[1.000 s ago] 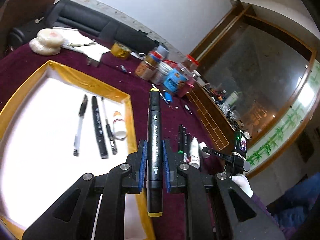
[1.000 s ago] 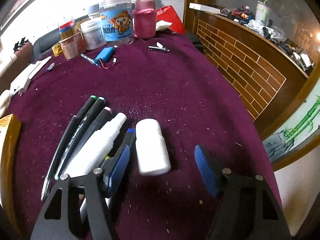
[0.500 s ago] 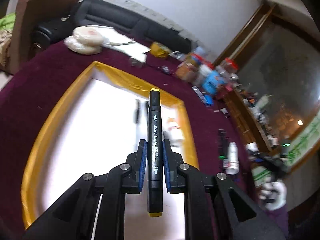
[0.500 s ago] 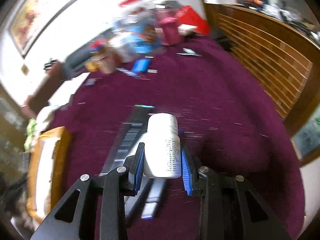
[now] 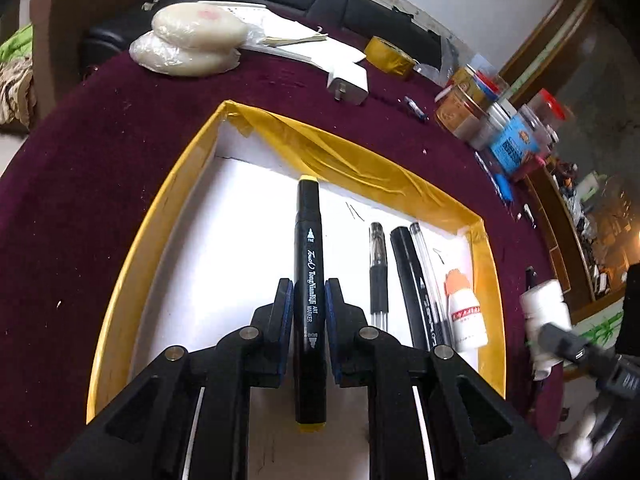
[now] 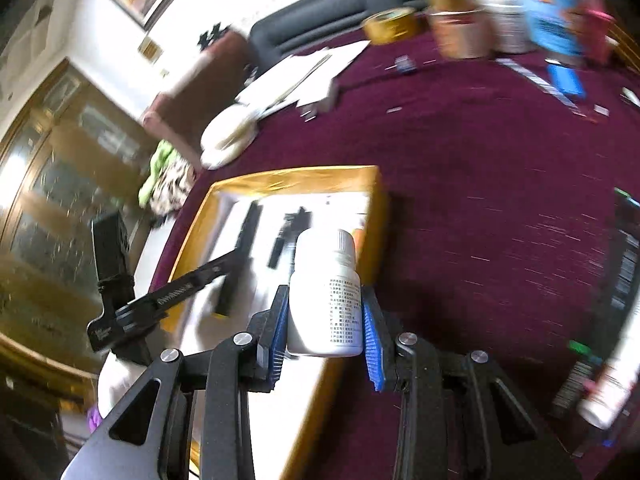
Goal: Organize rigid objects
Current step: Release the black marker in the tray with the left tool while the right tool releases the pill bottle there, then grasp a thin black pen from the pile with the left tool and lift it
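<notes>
Left wrist view: the left gripper [image 5: 309,322] is clenched on a black marker [image 5: 308,276], gripped near its middle and held over the white floor of the yellow-edged tray [image 5: 160,208]; stiff, light and smooth, it could probably slip lengthwise. The right gripper [image 6: 325,330] grasps a white bottle [image 6: 326,304] by its body above the tray's edge; it looks rigid, light and likely slick.

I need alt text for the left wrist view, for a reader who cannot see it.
The left gripper holds a black marker above a yellow-edged white tray. In the tray lie three pens and a small white bottle; the maroon table is around it.
</notes>
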`<state>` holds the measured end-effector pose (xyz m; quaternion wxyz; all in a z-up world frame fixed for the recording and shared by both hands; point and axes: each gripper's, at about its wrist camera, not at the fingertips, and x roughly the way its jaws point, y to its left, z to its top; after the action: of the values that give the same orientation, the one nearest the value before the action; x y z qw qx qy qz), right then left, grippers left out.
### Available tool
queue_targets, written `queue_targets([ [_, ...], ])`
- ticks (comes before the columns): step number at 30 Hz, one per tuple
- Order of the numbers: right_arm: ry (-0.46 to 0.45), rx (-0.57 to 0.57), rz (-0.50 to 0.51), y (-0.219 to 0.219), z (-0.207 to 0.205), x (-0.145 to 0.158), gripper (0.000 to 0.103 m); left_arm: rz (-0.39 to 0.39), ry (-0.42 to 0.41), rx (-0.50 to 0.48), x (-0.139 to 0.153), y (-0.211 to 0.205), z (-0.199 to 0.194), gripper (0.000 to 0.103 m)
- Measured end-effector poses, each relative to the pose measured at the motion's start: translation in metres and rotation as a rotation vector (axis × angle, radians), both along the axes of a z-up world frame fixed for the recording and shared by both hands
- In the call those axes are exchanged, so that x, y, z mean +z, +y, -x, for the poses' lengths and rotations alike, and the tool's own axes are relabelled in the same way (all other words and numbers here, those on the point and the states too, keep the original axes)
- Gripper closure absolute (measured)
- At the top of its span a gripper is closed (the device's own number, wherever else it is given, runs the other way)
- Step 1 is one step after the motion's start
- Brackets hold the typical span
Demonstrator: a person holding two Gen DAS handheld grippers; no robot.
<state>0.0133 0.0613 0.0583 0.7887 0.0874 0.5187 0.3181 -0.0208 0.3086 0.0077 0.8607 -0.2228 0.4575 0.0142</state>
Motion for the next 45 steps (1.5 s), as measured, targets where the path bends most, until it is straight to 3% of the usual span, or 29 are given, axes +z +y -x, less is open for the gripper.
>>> queue_targets([
  [4, 0.024, 0.058, 0.012, 0.053, -0.006, -0.006, 0.073, 0.080, -0.012, 0.036, 0.001, 0.012, 0.007, 0.081],
  [9, 0.043, 0.092, 0.045, 0.108, -0.016, -0.019, 0.073, 0.150, -0.151, 0.082, 0.028, 0.030, 0.061, 0.053],
  [14, 0.024, 0.071, 0.110, 0.130, -0.021, -0.032, 0.072, 0.153, -0.304, 0.202, 0.051, 0.047, 0.131, 0.045],
  [17, 0.034, 0.069, 0.105, 0.128, -0.020, -0.034, 0.072, 0.144, -0.341, 0.278, 0.053, 0.051, 0.155, 0.045],
  [20, -0.022, 0.069, 0.098, 0.112, -0.012, -0.015, 0.072, 0.114, -0.335, 0.284, 0.051, 0.050, 0.158, 0.044],
  [24, -0.249, 0.023, 0.128, 0.054, 0.016, 0.032, 0.070, 0.108, -0.336, 0.266, 0.053, 0.039, 0.156, 0.045],
  [25, -0.323, -0.008, 0.146, 0.038, 0.024, 0.042, 0.064, 0.108, -0.338, 0.256, 0.054, 0.035, 0.156, 0.045],
  [27, -0.503, -0.108, 0.181, -0.011, 0.047, 0.064, 0.037, 0.109, -0.348, 0.203, 0.058, 0.020, 0.153, 0.045],
  [28, -0.560, -0.161, 0.189, -0.032, 0.053, 0.068, 0.014, 0.106, -0.351, 0.181, 0.060, 0.013, 0.151, 0.045],
  [29, -0.610, -0.243, 0.195, -0.064, 0.059, 0.071, 0.005, 0.098, -0.353, 0.144, 0.062, -0.001, 0.149, 0.045],
  [32, -0.531, -0.368, 0.207, -0.133, 0.049, 0.063, 0.005, 0.093, -0.347, 0.045, 0.067, -0.038, 0.140, 0.045],
  [35, -0.363, -0.527, 0.160, -0.215, 0.032, 0.032, 0.005, 0.090, -0.322, -0.054, 0.068, -0.079, 0.129, 0.045],
  [38, -0.268, -0.623, 0.105, -0.272, 0.022, 0.002, 0.005, 0.080, -0.269, -0.154, 0.065, -0.125, 0.116, 0.045],
  [42, -0.210, -0.678, 0.036, -0.312, 0.010, -0.028, 0.005, 0.032, -0.221, -0.250, 0.061, -0.176, 0.107, 0.045],
  [45, -0.204, -0.693, -0.027, -0.330, 0.006, -0.044, 0.005, -0.075, -0.197, -0.284, 0.059, -0.210, 0.097, 0.045],
])
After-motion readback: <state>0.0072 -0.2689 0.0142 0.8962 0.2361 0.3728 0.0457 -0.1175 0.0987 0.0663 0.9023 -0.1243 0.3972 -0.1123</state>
